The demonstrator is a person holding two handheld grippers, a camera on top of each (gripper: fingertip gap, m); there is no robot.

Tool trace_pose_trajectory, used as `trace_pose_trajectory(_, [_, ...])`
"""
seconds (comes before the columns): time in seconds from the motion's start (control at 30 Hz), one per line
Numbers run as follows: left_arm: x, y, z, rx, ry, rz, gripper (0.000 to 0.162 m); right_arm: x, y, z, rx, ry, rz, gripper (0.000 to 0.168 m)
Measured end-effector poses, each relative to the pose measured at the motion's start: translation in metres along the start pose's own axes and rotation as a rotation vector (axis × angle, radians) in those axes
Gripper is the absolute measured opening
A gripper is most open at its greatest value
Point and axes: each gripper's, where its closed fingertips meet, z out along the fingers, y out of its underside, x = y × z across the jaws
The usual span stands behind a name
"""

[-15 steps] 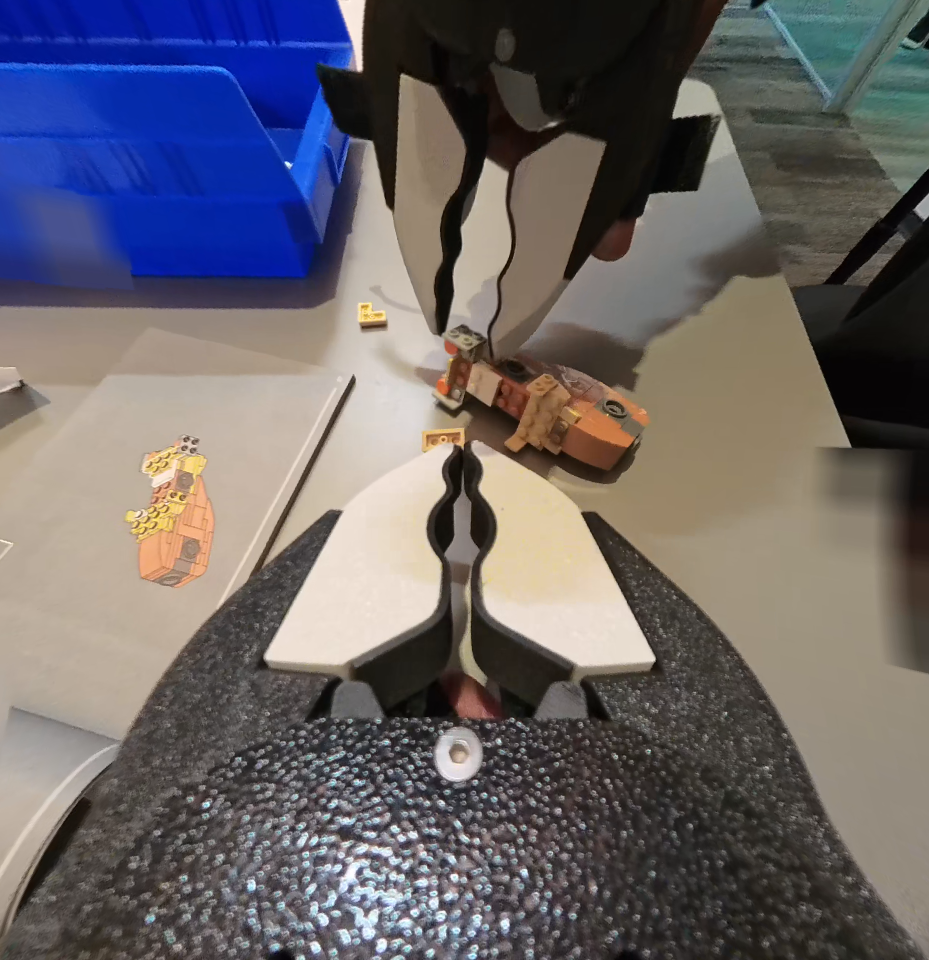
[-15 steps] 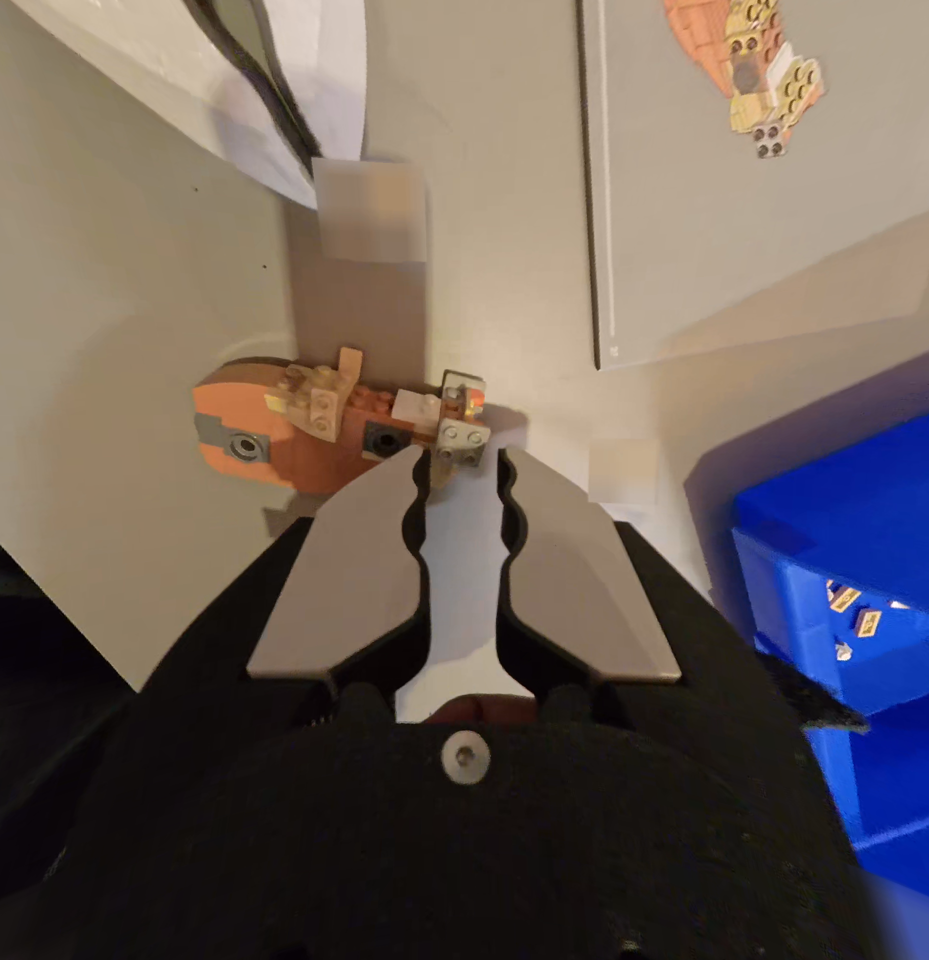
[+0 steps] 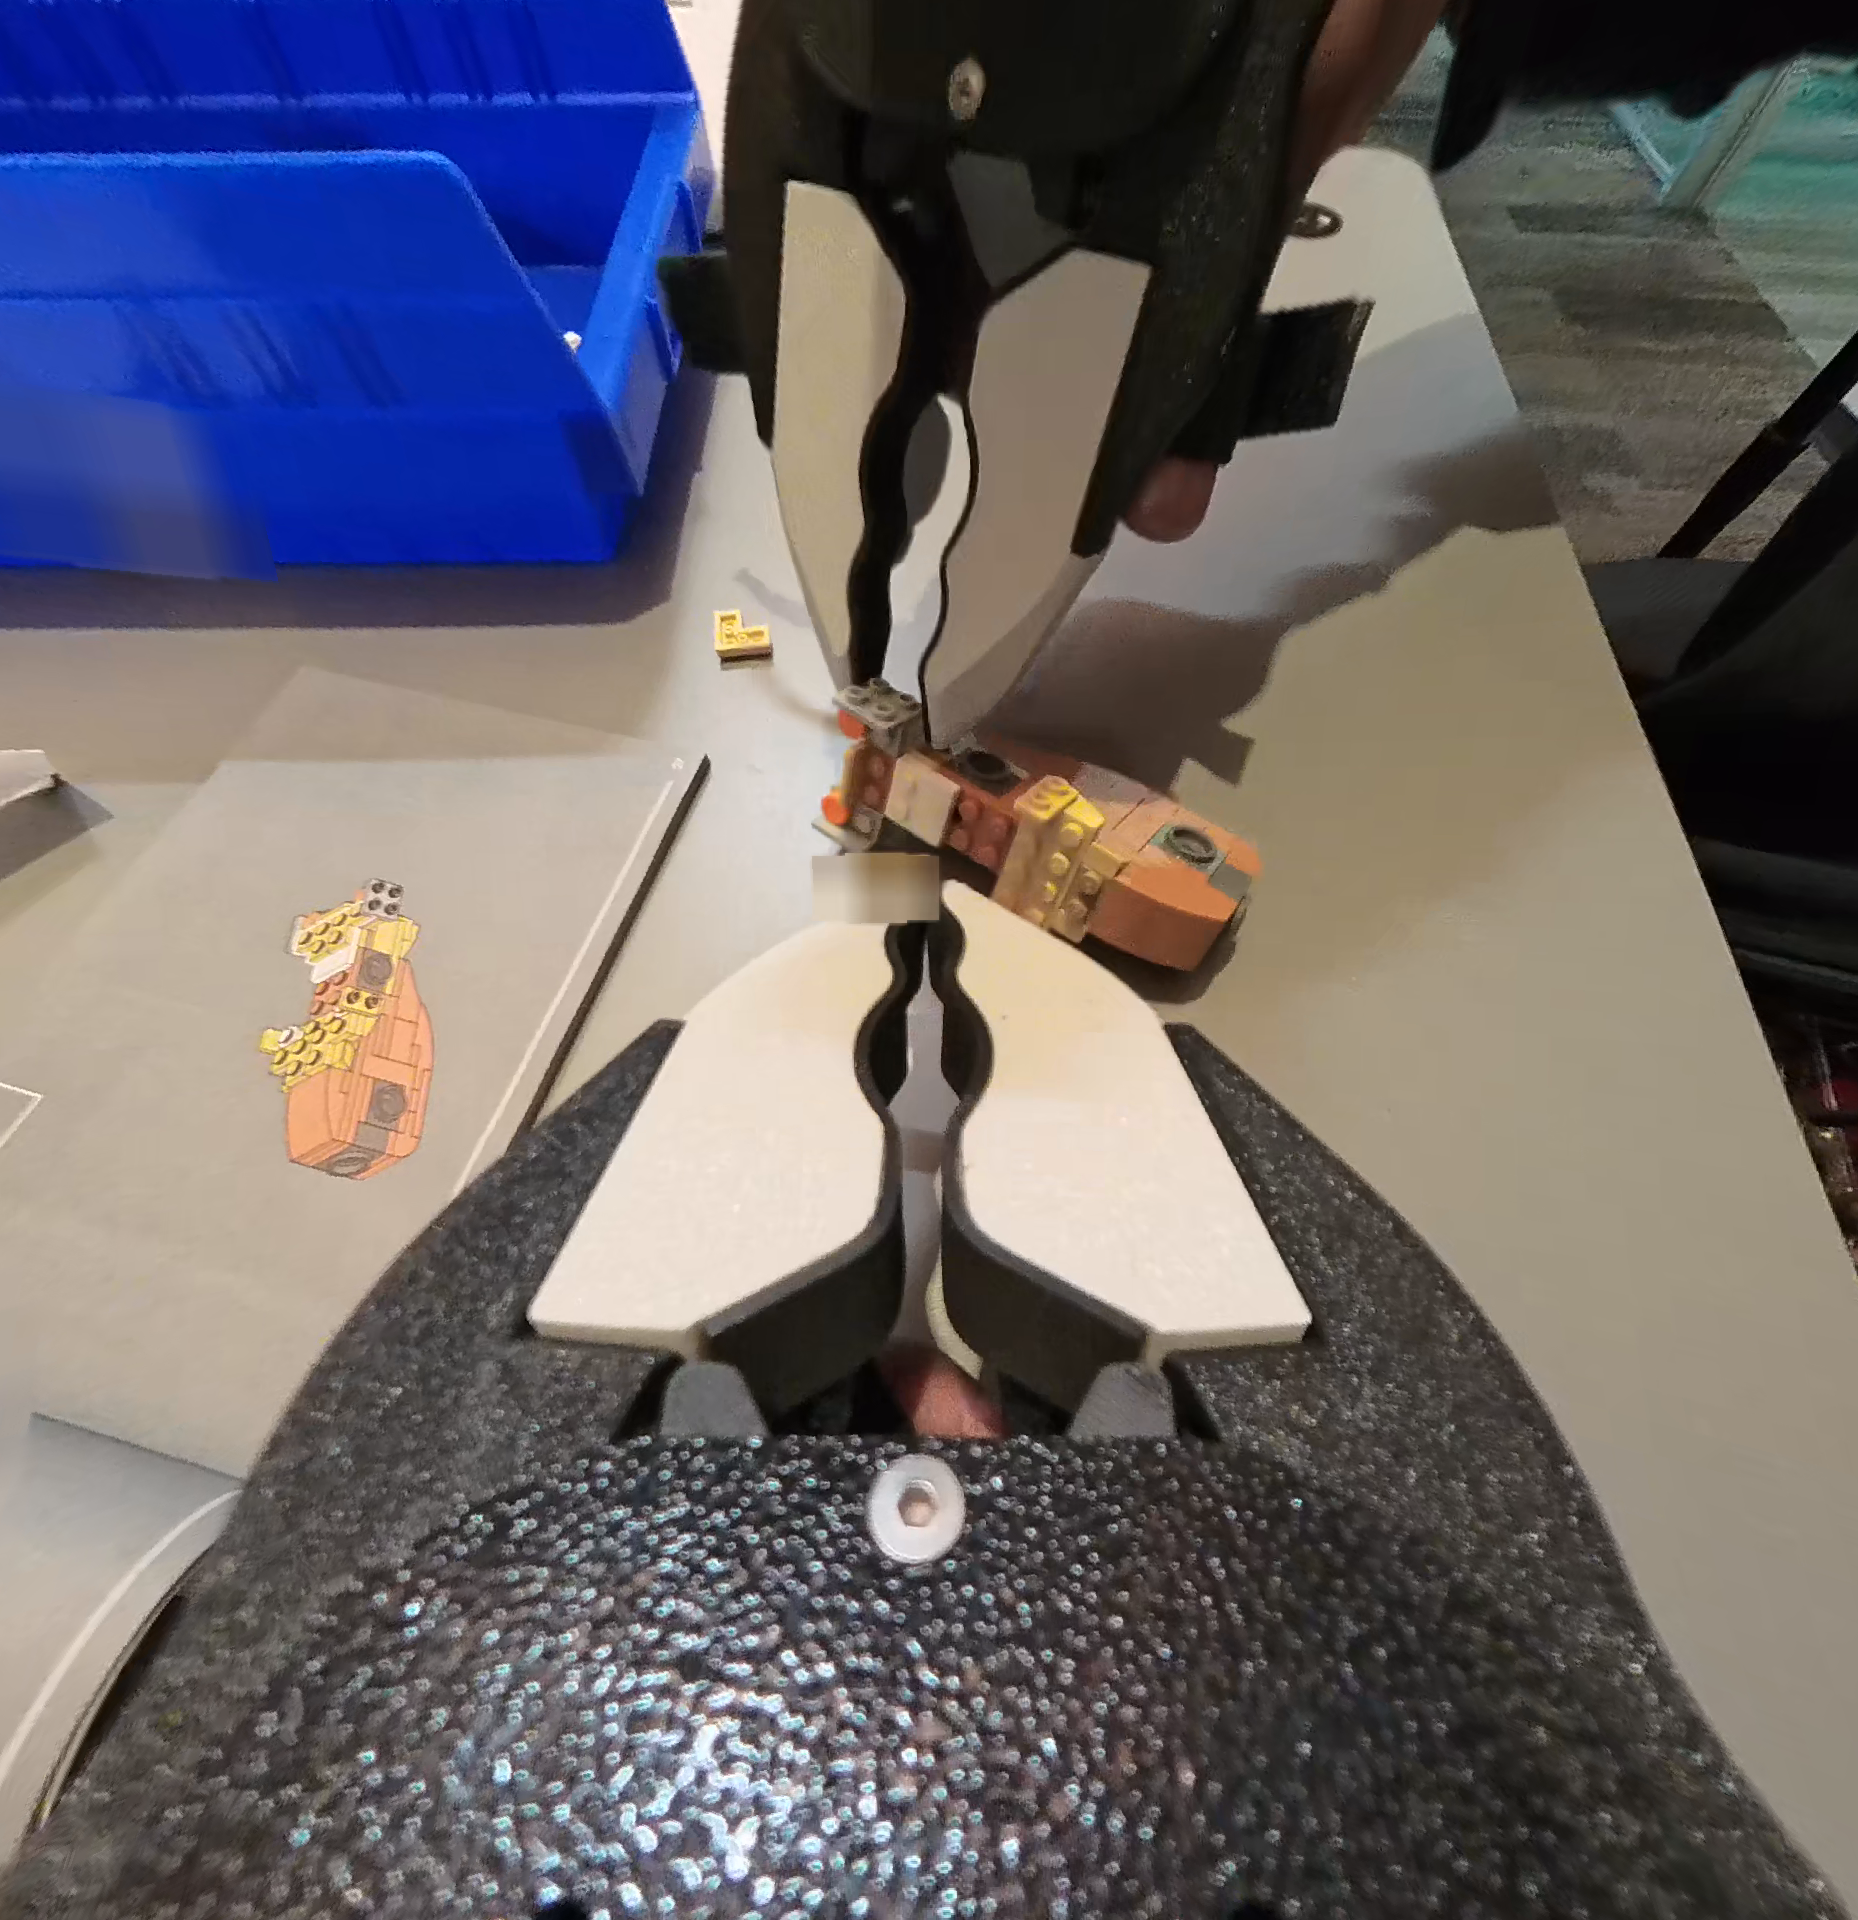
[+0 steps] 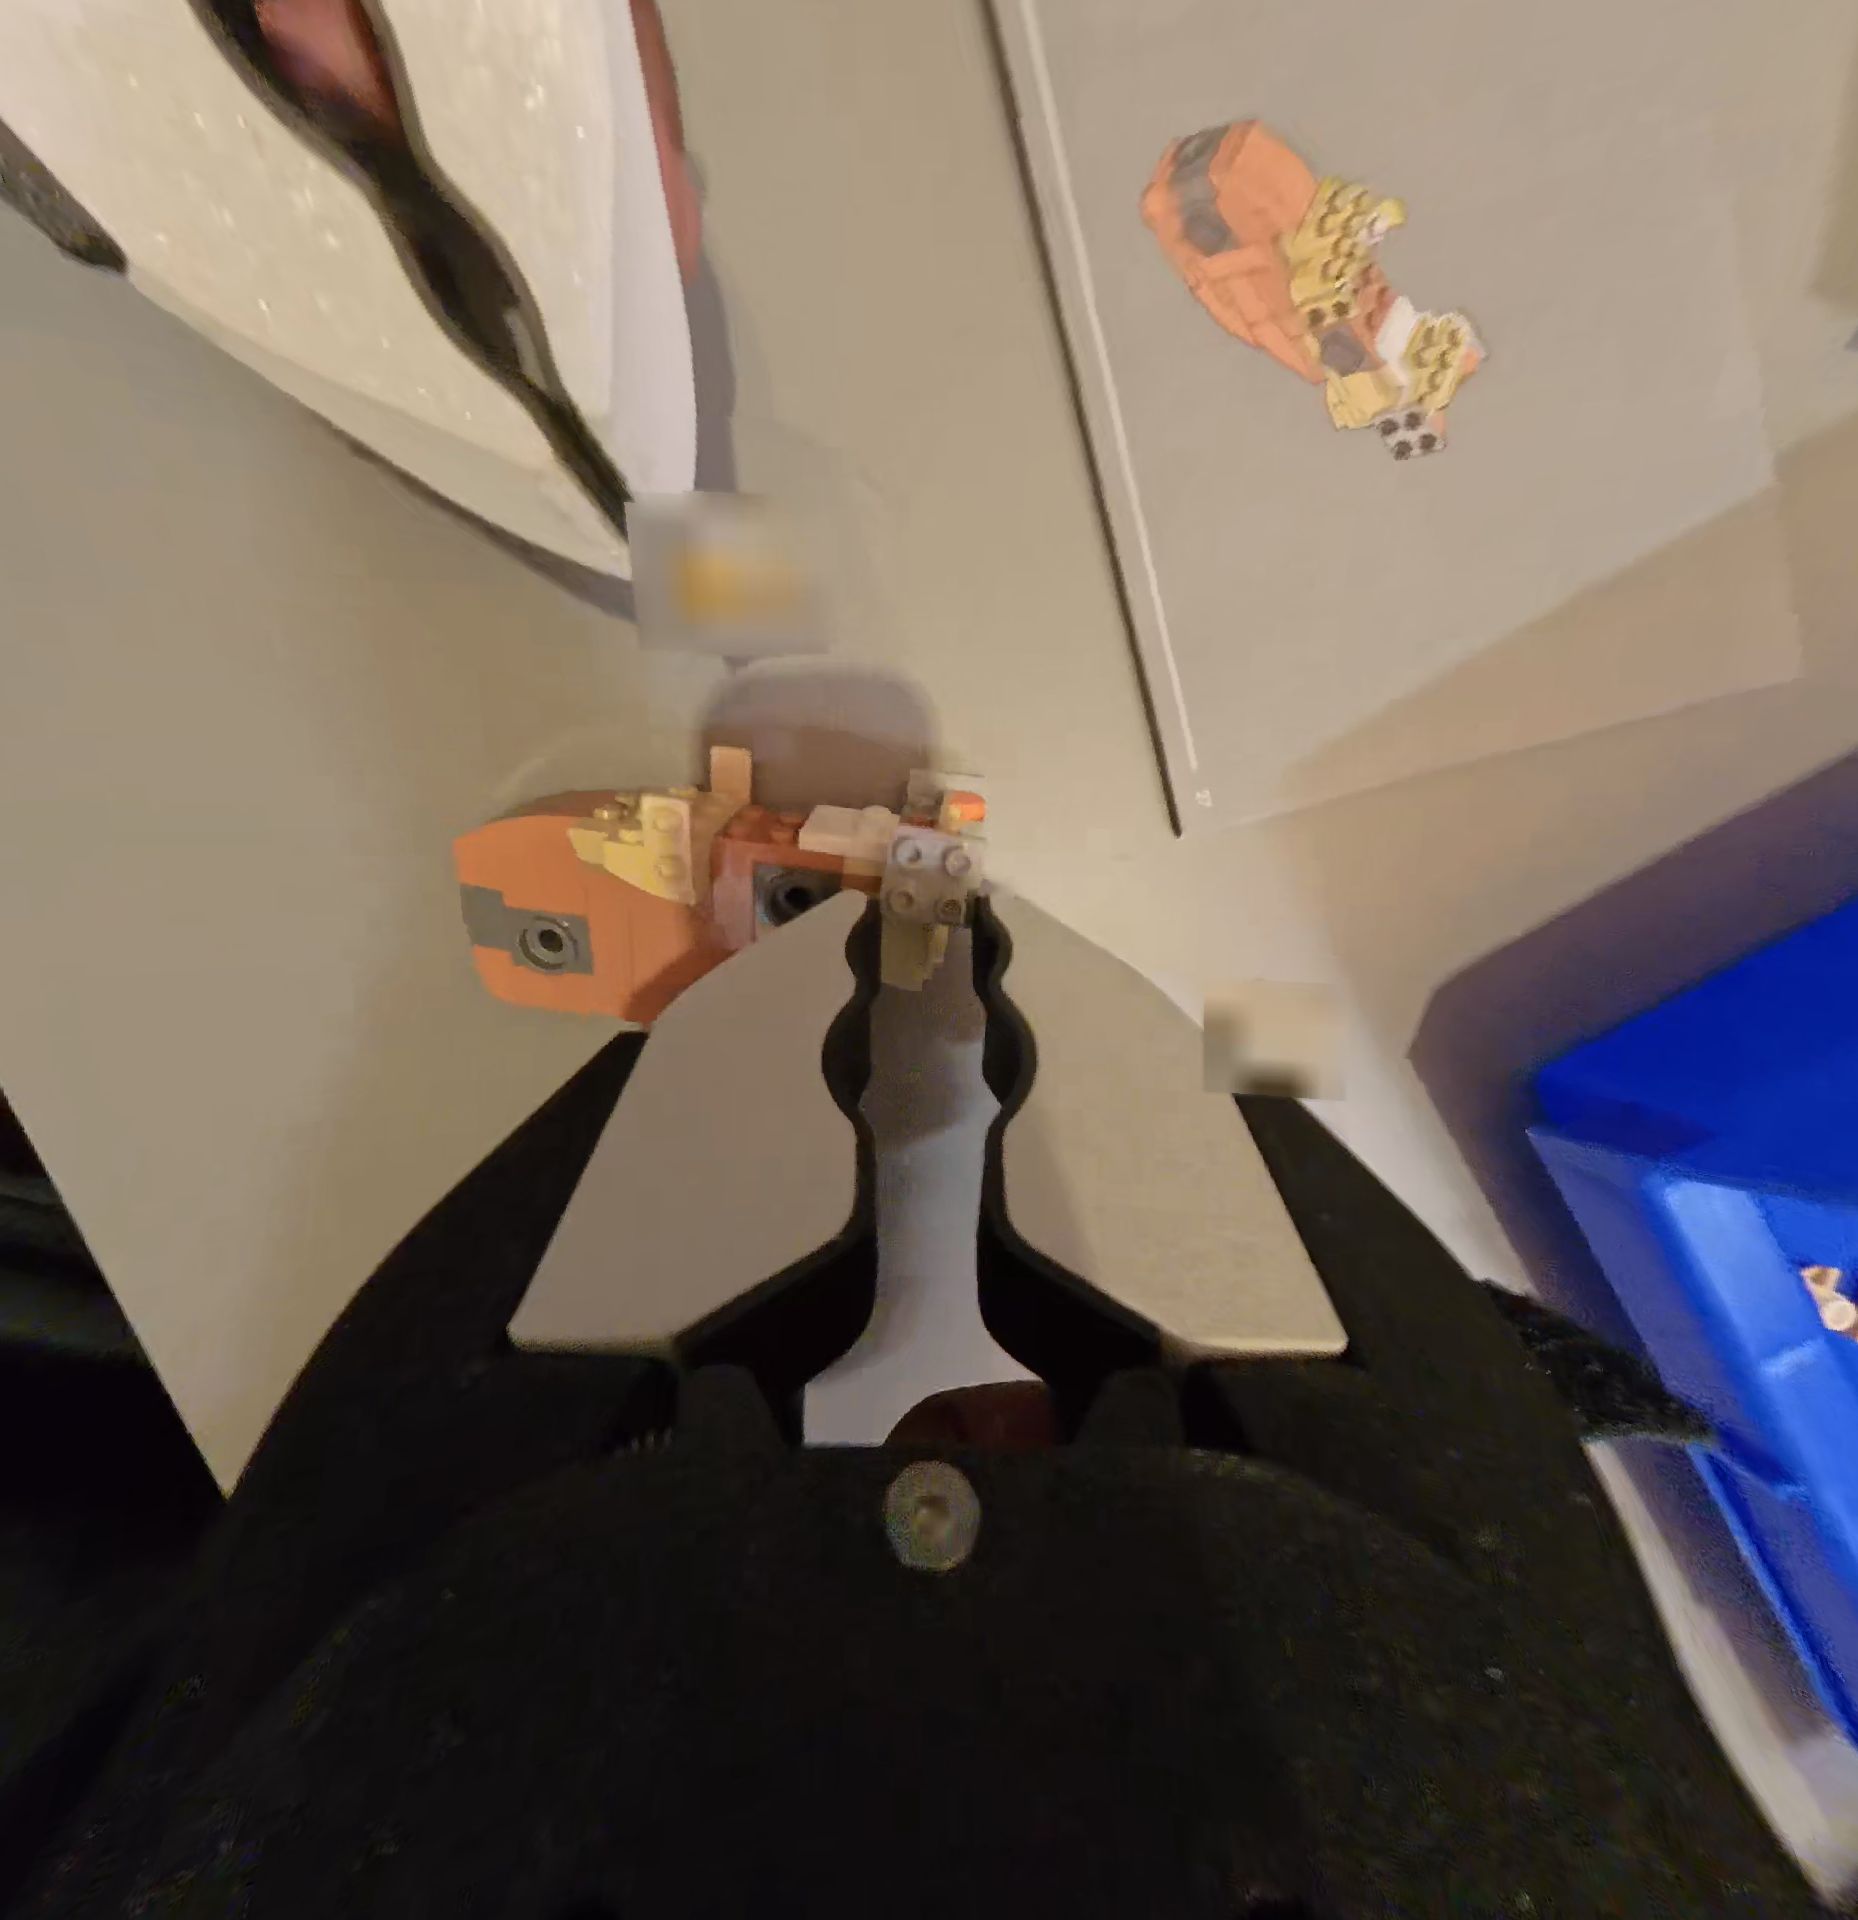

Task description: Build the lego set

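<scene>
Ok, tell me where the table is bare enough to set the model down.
Bare table lies right of the left gripper, from the orange lego model out to the table edge. It is crowded beyond: the right gripper is over the model's grey plate, with the yellow corner piece, blue bin and instruction sheet to the left.

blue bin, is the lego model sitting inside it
No, the orange lego model lies on the grey table, apart from the blue bin, with the right gripper at its grey end piece.
</scene>
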Motion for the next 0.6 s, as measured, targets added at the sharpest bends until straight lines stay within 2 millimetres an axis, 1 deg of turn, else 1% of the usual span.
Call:
trace_pose_trajectory(0.13, [-0.003,-0.002,-0.002,0.015,-0.011,-0.007,0.0,0.007,-0.01,-0.005,0.206,0.041,0.067,0.016])
trace_pose_trajectory(0.27, [-0.008,-0.007,-0.006,0.057,-0.014,-0.034,0.0,0.005,-0.023,-0.018,0.457,0.076,0.097,0.016])
trace_pose_trajectory(0.33, [-0.009,-0.009,-0.008,0.08,-0.013,-0.051,0.0,0.003,-0.026,-0.023,0.549,0.097,0.114,0.016])
trace_pose_trajectory(0.5, [-0.011,-0.013,-0.008,0.127,0.008,-0.106,0.0,0.0,-0.028,-0.026,0.667,0.127,0.138,0.016])
trace_pose_trajectory(0.6, [-0.008,-0.015,-0.01,0.146,0.037,-0.152,0.0,-0.004,-0.026,-0.022,0.677,0.129,0.122,0.016])
